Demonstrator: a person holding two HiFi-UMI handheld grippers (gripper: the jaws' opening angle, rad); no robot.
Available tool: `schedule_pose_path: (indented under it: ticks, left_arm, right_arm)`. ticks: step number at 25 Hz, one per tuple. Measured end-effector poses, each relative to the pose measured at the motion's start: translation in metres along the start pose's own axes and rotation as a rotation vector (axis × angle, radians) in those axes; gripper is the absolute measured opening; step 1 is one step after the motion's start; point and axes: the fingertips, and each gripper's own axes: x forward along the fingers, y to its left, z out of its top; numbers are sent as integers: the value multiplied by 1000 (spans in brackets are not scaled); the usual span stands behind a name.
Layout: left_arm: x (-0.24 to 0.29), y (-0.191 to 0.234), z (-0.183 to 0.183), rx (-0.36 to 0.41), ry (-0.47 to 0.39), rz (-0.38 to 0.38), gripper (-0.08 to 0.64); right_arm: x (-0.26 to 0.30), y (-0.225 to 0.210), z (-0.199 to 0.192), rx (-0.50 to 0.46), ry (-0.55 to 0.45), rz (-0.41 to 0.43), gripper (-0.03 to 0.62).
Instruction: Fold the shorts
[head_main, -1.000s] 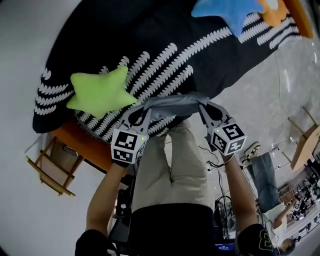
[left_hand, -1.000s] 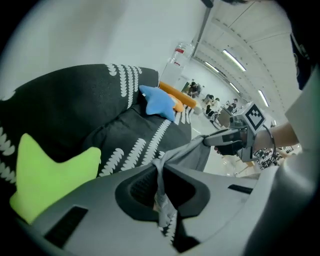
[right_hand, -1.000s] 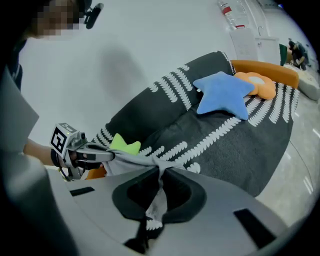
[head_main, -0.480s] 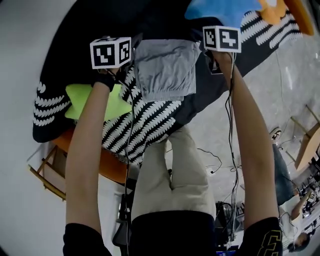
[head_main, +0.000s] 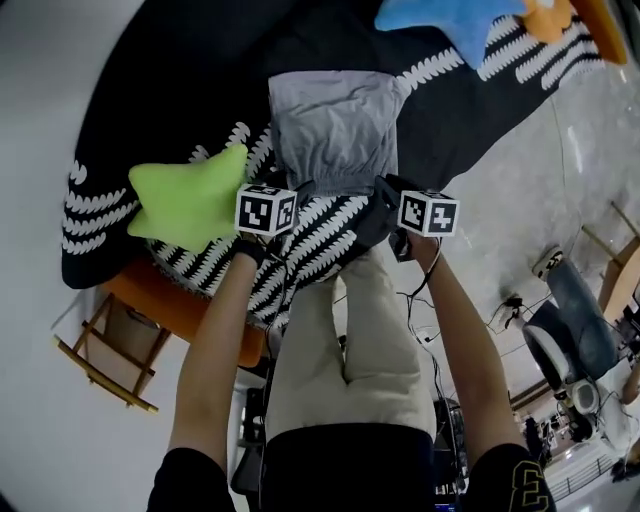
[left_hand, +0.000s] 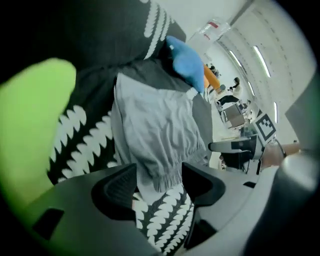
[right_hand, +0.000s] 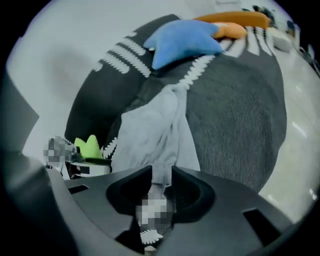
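Status as I read it from the remote station.

**Work item:** The grey shorts (head_main: 335, 130) lie flat on the black cover with the white pattern (head_main: 190, 70). Their gathered band is at the edge nearest the person. They sit between the green star cushion (head_main: 190, 195) on the left and the blue star cushion (head_main: 450, 20) at the far right, touching neither. An orange cushion (head_main: 548, 22) lies just beyond the blue one.

**Left gripper (left_hand: 159, 181):** The jaws stand well apart and have just been opening. The left end of the gathered band lies in the gap, and below it the patterned cover shows through. I see cover between the cloth and the left pad, so the shorts are not pinched. In the head view its marker cube (head_main: 265, 210) sits just beside the near left corner of the shorts.

**Right gripper (right_hand: 161, 186):** The jaws have just been closing and now leave only a narrow slot. A fold of grey cloth at the near right corner fills that slot from pad to pad, so I record it as clamped on the shorts. A mosaic patch covers the lower part of the slot. Its marker cube (head_main: 429, 212) is in line with the left one.

**Surroundings:** Both forearms reach in from the bottom of the head view, either side of beige trousers (head_main: 350, 340). A wooden chair (head_main: 100, 355) stands on the floor at lower left, partly under the cover's edge.
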Motion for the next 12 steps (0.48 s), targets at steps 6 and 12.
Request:
schedule_pose_path:
  ticks: [6, 12]
  left_arm:
    - [-10, 18, -32, -68, 6, 8, 82]
    - [-18, 14, -62, 7, -23, -24, 43]
  right_arm:
    - [18, 15, -26, 182, -80, -37, 55]
    - [4, 32, -56, 123, -124, -76, 46]
